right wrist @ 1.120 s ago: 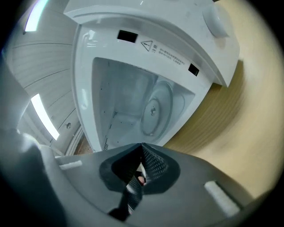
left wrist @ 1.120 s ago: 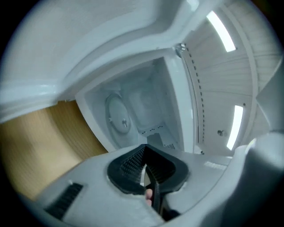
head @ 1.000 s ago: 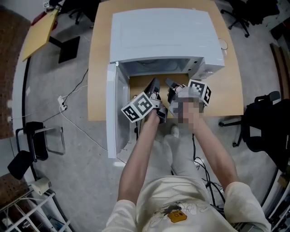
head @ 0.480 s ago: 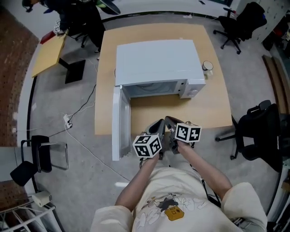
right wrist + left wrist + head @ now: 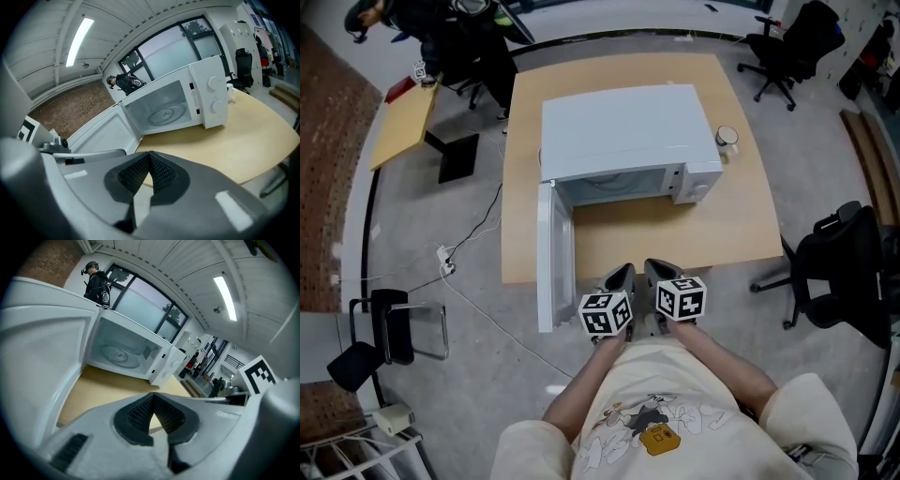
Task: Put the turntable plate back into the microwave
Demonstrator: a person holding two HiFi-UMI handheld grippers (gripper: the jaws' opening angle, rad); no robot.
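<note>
**Plate on the oven floor, both claws shut and clear of the surface**

In the head view the white microwave (image 5: 628, 131) sits on the pale wooden surface (image 5: 727, 220), toward its far side. Its door (image 5: 546, 258) hangs wide open, hinged at the 9 o'clock side and swung out toward 6 o'clock past the near edge of the surface. The turntable plate (image 5: 117, 355) lies flat inside the cavity on the oven floor. The left gripper view shows it as a clear glass disc, and the right gripper view shows it too (image 5: 165, 114), centred in the opening.

The left claw (image 5: 619, 278) and the right claw (image 5: 661, 272) are held side by side at the microwave's 6 o'clock, just off the near edge of the surface and well apart from the oven. Both point toward the open cavity. In its own view the left claw (image 5: 153, 396) has its ribbed pads together at the tips, with nothing between them. The right claw (image 5: 149, 154) is the same (pads met, empty).

A small mug (image 5: 727, 137) stands on the surface at the microwave's 3 o'clock, just beside its control panel. A black office chair (image 5: 844, 272) stands on the floor at the 3 o'clock side of the surface.
</note>
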